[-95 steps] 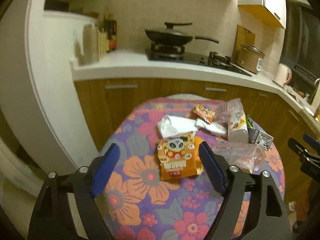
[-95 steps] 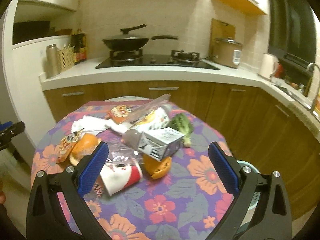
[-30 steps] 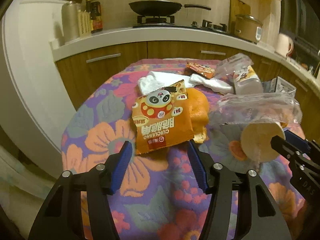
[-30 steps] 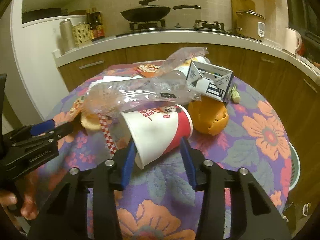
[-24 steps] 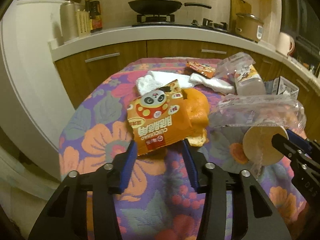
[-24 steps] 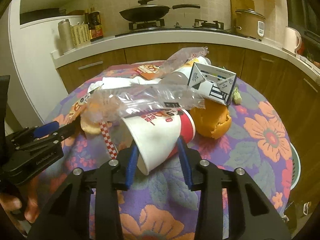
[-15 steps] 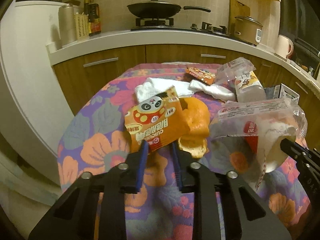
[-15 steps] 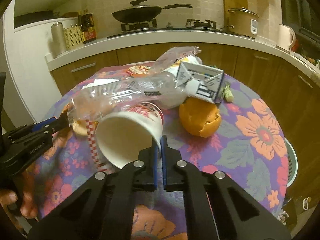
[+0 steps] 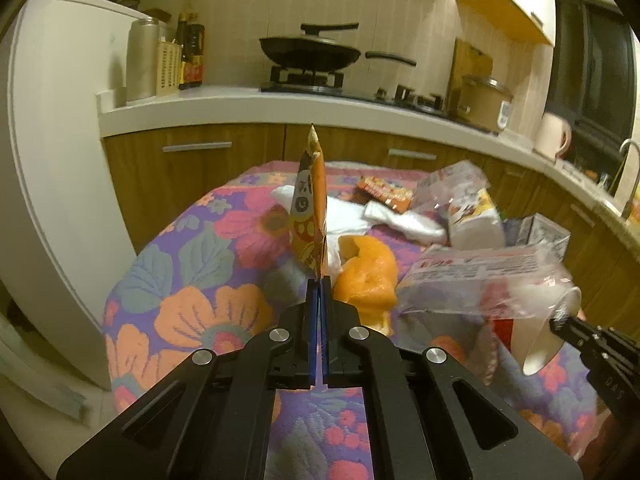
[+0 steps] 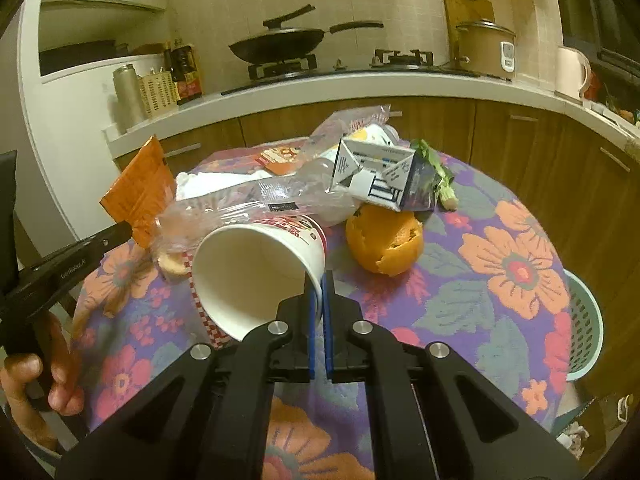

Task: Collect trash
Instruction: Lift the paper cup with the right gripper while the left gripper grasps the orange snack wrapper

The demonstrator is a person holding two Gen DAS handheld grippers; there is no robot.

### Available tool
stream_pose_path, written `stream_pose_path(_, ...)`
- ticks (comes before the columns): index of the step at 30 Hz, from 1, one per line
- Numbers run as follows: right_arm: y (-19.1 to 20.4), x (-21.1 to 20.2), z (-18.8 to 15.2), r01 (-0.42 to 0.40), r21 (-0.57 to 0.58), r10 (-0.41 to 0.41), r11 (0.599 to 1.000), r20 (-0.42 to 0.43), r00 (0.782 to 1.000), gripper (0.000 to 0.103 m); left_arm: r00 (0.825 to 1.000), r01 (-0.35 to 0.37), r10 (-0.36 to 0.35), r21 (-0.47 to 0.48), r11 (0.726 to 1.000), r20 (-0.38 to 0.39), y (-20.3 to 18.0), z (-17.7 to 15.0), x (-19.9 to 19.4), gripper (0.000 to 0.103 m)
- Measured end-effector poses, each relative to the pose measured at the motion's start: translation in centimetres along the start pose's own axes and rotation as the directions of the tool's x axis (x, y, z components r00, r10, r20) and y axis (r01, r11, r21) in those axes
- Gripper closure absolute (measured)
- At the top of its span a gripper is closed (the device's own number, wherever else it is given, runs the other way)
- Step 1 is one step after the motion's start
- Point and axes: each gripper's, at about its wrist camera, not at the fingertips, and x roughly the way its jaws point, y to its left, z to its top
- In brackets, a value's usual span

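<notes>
The left tool (image 10: pixel 120 236) arm reads "GenRobot.AI".

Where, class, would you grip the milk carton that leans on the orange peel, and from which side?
Grip the milk carton across its opened, folded top flaps, coming from above on the near side: those thin paper edges stick up free, whereas its base rests on the orange peel and clear plastic wrapper.

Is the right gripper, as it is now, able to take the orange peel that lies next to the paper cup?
Probably not yet. The right gripper is shut on the paper cup rim, so it has no free grip. The orange peel lies uncovered on the tablecloth, just right of the cup.
</notes>
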Motion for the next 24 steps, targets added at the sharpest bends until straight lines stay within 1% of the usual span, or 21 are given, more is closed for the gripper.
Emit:
stream_pose_path(5,-0.7,-1.5,-0.2,-0.004,0.002,0.004,1.000,0.027,1.000,0.102,0.998,0.021,-0.021,-0.003,1.000,0.056,-0.5,0.2,-1.9,0.103)
stream_pose_path(10,-2.1,-2.9,-0.3,-0.008,0.014,0.008,1.000,0.042,0.999,0.102,0.992,0.053,-0.052,-0.007,0.999,0.113,-1.6,0.5,-3.5,0.103)
stream_pose_path(16,-2.4,-4.5,-0.3,-0.020,0.000,0.020,1.000,0.067,0.998,0.102,0.987,0.067,-0.062,-0.032,0.997,0.149,-1.3,0.7,-5.8,0.103)
stream_pose_path(19,-2.4,-4.4,-0.6,-0.018,-0.008,0.018,1.000,0.057,0.998,0.102,0.990,0.062,-0.057,-0.033,0.998,0.129,-0.9,0.6,-5.8,0.103)
stream_pose_path(24,-2.6,-3.2,-1.5,-0.022,-0.007,0.022,1.000,0.010,1.000,0.102,0.997,0.064,-0.062,-0.038,0.997,0.053,0.0,-0.9,-3.6,0.103)
